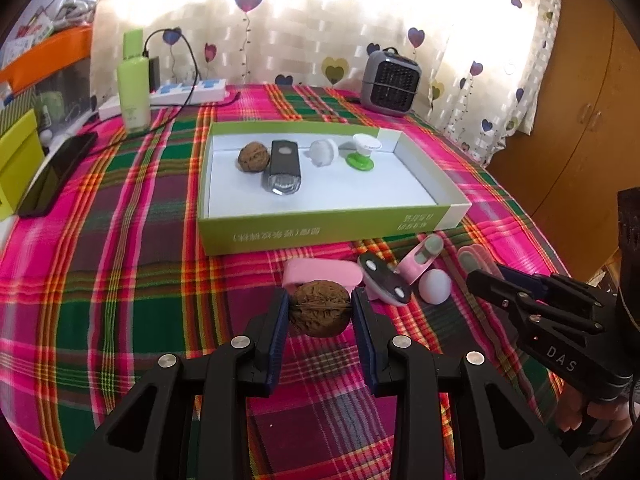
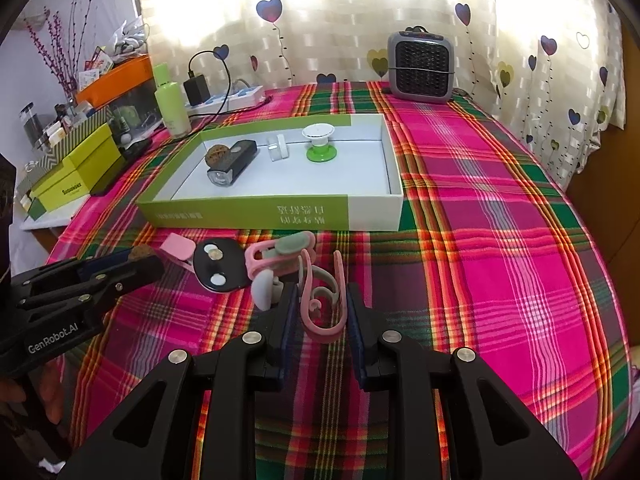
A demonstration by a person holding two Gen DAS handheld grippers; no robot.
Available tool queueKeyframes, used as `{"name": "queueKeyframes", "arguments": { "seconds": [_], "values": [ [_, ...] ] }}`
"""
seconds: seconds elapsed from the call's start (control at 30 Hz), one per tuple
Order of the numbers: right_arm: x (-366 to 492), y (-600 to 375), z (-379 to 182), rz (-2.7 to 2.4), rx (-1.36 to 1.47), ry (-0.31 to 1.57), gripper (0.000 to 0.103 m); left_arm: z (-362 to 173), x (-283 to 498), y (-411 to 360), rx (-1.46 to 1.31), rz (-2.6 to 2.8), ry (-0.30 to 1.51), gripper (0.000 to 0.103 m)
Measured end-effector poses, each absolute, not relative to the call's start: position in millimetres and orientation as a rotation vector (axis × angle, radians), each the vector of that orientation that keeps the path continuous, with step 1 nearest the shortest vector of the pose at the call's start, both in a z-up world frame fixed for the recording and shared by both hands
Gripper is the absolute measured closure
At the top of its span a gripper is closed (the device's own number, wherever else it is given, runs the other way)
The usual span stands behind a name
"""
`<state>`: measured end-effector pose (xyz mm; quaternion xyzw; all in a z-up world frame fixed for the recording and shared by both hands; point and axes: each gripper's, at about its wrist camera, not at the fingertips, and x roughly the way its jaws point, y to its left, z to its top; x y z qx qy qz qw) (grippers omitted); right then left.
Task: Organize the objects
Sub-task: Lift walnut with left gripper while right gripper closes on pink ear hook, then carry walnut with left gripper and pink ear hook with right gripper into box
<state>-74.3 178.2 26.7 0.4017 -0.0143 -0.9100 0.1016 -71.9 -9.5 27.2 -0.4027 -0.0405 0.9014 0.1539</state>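
My left gripper (image 1: 320,309) is shut on a brown walnut (image 1: 320,314), held just above the plaid cloth in front of the box. My right gripper (image 2: 323,304) is shut on a pink curly clip (image 2: 320,320). A shallow green-and-white box (image 1: 320,234) holds a second walnut (image 1: 254,156), a black bike light (image 1: 282,168), a white round piece (image 1: 322,152) and a green-and-white suction holder (image 1: 360,154). Between the grippers and the box lie a pink clip (image 1: 320,274), a black oval disc (image 1: 384,284), a pink-grey clip (image 1: 424,252) and a lilac ball (image 1: 436,286).
A grey heater (image 2: 420,68) stands at the back of the table. A green bottle (image 1: 134,88), a power strip (image 1: 188,92) and a phone (image 1: 56,174) sit at the back left, beside yellow-green boxes (image 2: 76,176). A wooden cabinet (image 1: 580,120) is at the right.
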Motion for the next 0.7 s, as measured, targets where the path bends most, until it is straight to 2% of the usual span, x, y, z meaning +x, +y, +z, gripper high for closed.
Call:
{"name": "queueKeyframes", "arguments": {
  "seconds": [0.7],
  "values": [
    [-101.4,173.6,51.2,-2.697,1.101,-0.040,0.079,56.9,-111.0,5.4,-1.073,2.573,-0.098,0.074]
  ]
}}
